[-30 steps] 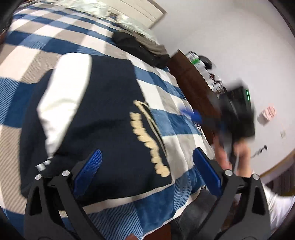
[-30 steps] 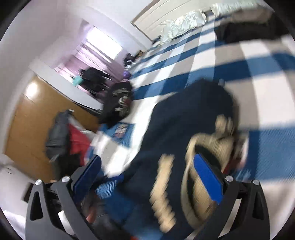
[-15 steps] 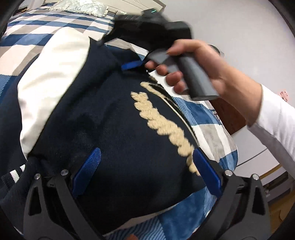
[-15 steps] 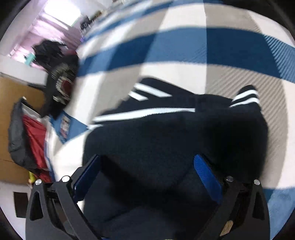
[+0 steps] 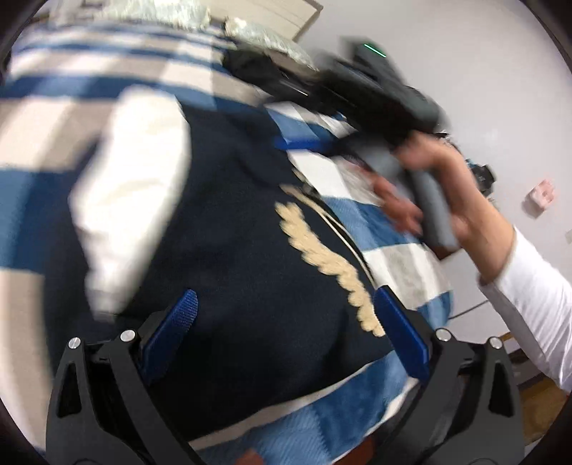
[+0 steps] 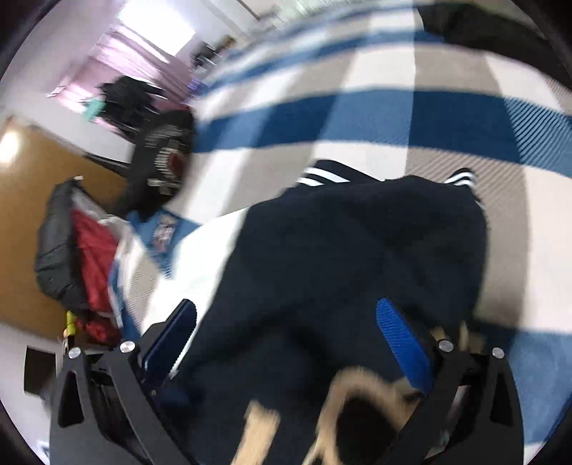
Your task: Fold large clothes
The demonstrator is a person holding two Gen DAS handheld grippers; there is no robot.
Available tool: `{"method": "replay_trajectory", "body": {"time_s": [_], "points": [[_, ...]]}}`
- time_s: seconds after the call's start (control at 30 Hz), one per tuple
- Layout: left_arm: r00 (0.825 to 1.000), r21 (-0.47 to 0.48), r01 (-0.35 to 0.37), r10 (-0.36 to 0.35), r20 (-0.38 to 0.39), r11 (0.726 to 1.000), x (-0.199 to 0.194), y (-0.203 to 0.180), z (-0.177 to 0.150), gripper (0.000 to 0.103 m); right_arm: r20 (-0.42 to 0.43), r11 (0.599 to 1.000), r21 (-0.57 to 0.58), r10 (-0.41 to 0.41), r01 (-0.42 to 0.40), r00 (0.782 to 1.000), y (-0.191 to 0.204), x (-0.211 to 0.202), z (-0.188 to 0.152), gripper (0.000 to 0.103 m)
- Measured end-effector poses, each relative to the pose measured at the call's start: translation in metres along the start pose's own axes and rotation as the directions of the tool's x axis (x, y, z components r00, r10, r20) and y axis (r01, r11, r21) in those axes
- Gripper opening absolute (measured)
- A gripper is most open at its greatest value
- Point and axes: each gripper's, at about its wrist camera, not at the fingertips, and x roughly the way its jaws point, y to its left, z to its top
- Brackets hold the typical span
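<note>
A navy jacket [image 5: 228,250] with a white sleeve [image 5: 132,200] and tan stitched lettering [image 5: 321,254] lies folded on a blue, white and grey checked bedspread [image 5: 393,221]. My left gripper [image 5: 286,332] hovers open over its near edge, with nothing between the fingers. A hand [image 5: 450,186] in a white sleeve holds my right gripper above the jacket's far right side, blurred by motion. In the right wrist view, my right gripper [image 6: 286,343] is open over the navy jacket [image 6: 357,257], whose striped cuffs [image 6: 321,177] show at the far edge.
A black garment [image 5: 257,71] and pillows [image 5: 143,7] lie at the head of the bed. Another black printed garment [image 6: 161,161] lies near the bed's edge. A red and black clothes pile [image 6: 78,257] stands by a wooden wardrobe [image 6: 32,186].
The hand with my right gripper has drawn back to the right, off the jacket's middle. Its view has pulled away from the striped cuffs. My left gripper has stayed open near the same edge.
</note>
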Motion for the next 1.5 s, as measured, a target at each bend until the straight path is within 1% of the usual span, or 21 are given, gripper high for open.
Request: {"method": "replay_trajectory", "body": {"time_s": [0.03, 0.1, 0.17, 0.27, 0.33, 0.43, 0.53, 0.6, 0.67, 0.73, 0.83, 0.9, 0.97, 1.07, 1.13, 1.2, 1.23, 1.27, 1.33, 1.43, 1.5], "points": [[0.999, 0.020, -0.038, 0.037, 0.015, 0.999, -0.015, 0.004, 0.005, 0.097, 0.020, 1.000, -0.005, 0.009, -0.009, 1.000, 0.001, -0.013, -0.012, 0.099], [0.994, 0.026, -0.100, 0.099, 0.034, 0.995, -0.038, 0.019, 0.017, 0.097, 0.051, 1.000, 0.002, 0.013, -0.013, 0.999, -0.002, -0.032, -0.037, 0.099], [0.992, -0.007, -0.121, 0.121, 0.027, 0.993, -0.050, 0.037, 0.026, 0.097, 0.048, 1.000, 0.023, -0.004, 0.003, 0.999, -0.010, -0.042, -0.069, 0.099], [0.994, -0.085, -0.110, 0.109, -0.015, 0.990, -0.056, 0.071, 0.035, 0.096, 0.020, 0.997, 0.074, -0.001, 0.000, 1.000, -0.025, -0.040, -0.106, 0.099], [0.994, -0.113, -0.106, 0.101, -0.048, 0.988, -0.047, 0.083, 0.039, 0.096, 0.000, 0.994, 0.106, 0.026, -0.025, 1.000, -0.032, -0.035, -0.122, 0.099], [0.995, -0.179, -0.045, 0.028, -0.093, 0.983, -0.027, 0.104, 0.036, 0.097, -0.020, 0.986, 0.139, 0.100, -0.096, 0.995, -0.040, -0.025, -0.138, 0.099], [0.993, -0.195, -0.004, -0.019, -0.116, 0.981, -0.010, 0.116, 0.034, 0.097, -0.046, 0.973, 0.183, 0.153, -0.143, 0.987, -0.049, -0.010, -0.145, 0.099], [0.991, -0.192, -0.015, -0.012, -0.135, 0.981, -0.002, 0.121, 0.033, 0.096, -0.047, 0.963, 0.202, 0.191, -0.178, 0.980, -0.054, 0.000, -0.149, 0.099], [0.989, -0.208, 0.008, -0.039, -0.145, 0.978, 0.006, 0.127, 0.031, 0.096, -0.039, 0.955, 0.211, 0.220, -0.208, 0.975, -0.056, 0.002, -0.148, 0.099], [0.989, -0.216, 0.007, -0.039, -0.145, 0.976, 0.009, 0.133, 0.028, 0.097, -0.040, 0.946, 0.227, 0.248, -0.233, 0.968, -0.060, 0.004, -0.146, 0.099], [0.991, -0.244, 0.001, -0.032, -0.127, 0.970, 0.009, 0.143, 0.024, 0.096, -0.045, 0.940, 0.232, 0.266, -0.249, 0.963, -0.062, 0.003, -0.146, 0.099], [0.986, -0.258, 0.005, -0.048, -0.161, 0.966, 0.017, 0.149, 0.019, 0.096, -0.045, 0.941, 0.226, 0.269, -0.253, 0.962, -0.064, 0.001, -0.148, 0.099], [0.984, -0.265, 0.012, -0.059, -0.171, 0.964, 0.023, 0.153, 0.015, 0.096, -0.035, 0.942, 0.221, 0.265, -0.251, 0.964, -0.061, -0.005, -0.151, 0.099], [0.984, -0.291, 0.052, -0.100, -0.151, 0.955, 0.025, 0.156, 0.015, 0.096, 0.004, 0.934, 0.235, 0.276, -0.269, 0.961, -0.069, -0.020, -0.156, 0.099], [0.976, -0.287, 0.082, -0.136, -0.171, 0.954, 0.032, 0.154, 0.015, 0.096, 0.011, 0.926, 0.257, 0.284, -0.277, 0.959, -0.074, -0.019, -0.158, 0.099], [0.971, -0.296, 0.090, -0.151, -0.188, 0.951, 0.038, 0.155, 0.016, 0.096, 0.008, 0.922, 0.267, 0.290, -0.282, 0.957, -0.076, -0.017, -0.157, 0.099], [0.969, -0.306, 0.091, -0.156, -0.194, 0.948, 0.041, 0.157, 0.017, 0.096, 0.000, 0.922, 0.275, 0.284, -0.273, 0.959, -0.077, -0.013, -0.154, 0.099], [0.967, -0.312, 0.094, -0.162, -0.198, 0.945, 0.044, 0.158, 0.018, 0.096, -0.017, 0.932, 0.267, 0.260, -0.246, 0.966, -0.075, -0.010, -0.152, 0.099], [0.962, -0.307, 0.103, -0.173, -0.212, 0.946, 0.050, 0.157, 0.019, 0.096, -0.063, 0.956, 0.243, 0.185, -0.165, 0.981, -0.070, 0.002, -0.147, 0.099], [0.963, -0.267, 0.095, -0.156, -0.220, 0.959, 0.054, 0.149, 0.020, 0.096, -0.086, 0.958, 0.262, 0.147, -0.120, 0.985, -0.067, 0.014, -0.142, 0.099], [0.965, -0.252, 0.106, -0.161, -0.206, 0.962, 0.053, 0.142, 0.021, 0.092, -0.098, 0.961, 0.259, 0.122, -0.092, 0.988, -0.063, 0.019, -0.140, 0.099]]}}
